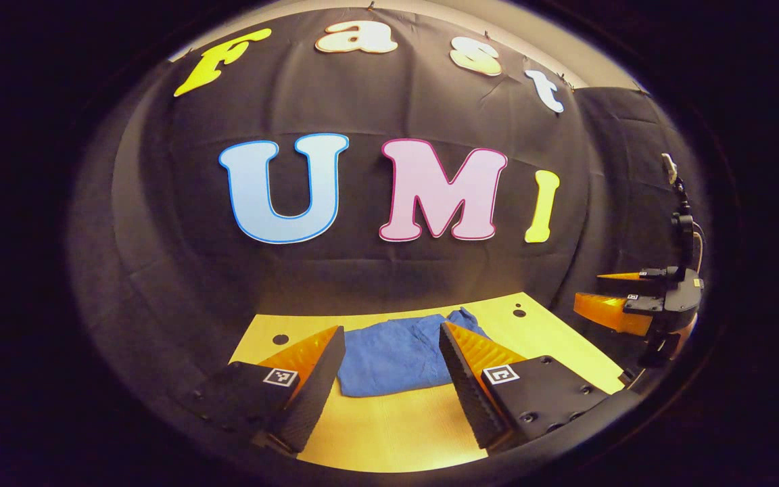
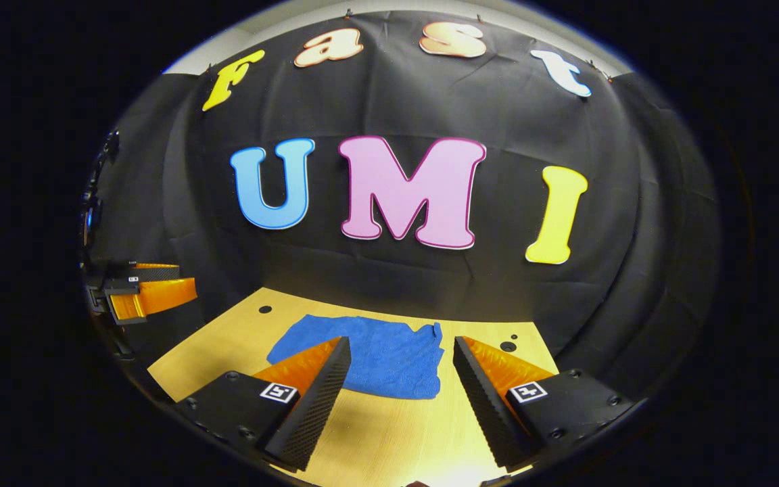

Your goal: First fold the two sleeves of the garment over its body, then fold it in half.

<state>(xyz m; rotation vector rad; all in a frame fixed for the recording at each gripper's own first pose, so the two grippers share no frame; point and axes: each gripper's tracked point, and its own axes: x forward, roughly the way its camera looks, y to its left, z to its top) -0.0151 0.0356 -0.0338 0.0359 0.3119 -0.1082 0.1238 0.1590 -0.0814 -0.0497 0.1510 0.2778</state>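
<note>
your left tool and right tool hang spread, empty, above the soft, limp blue garment on the surface; pinch sleeve edges.

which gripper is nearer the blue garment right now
Cannot tell; they look about level. The left gripper and the right gripper each hang open, short of the blue garment on the table, touching nothing.

Recording booth: black cloth wall, bare wooden table.
</note>
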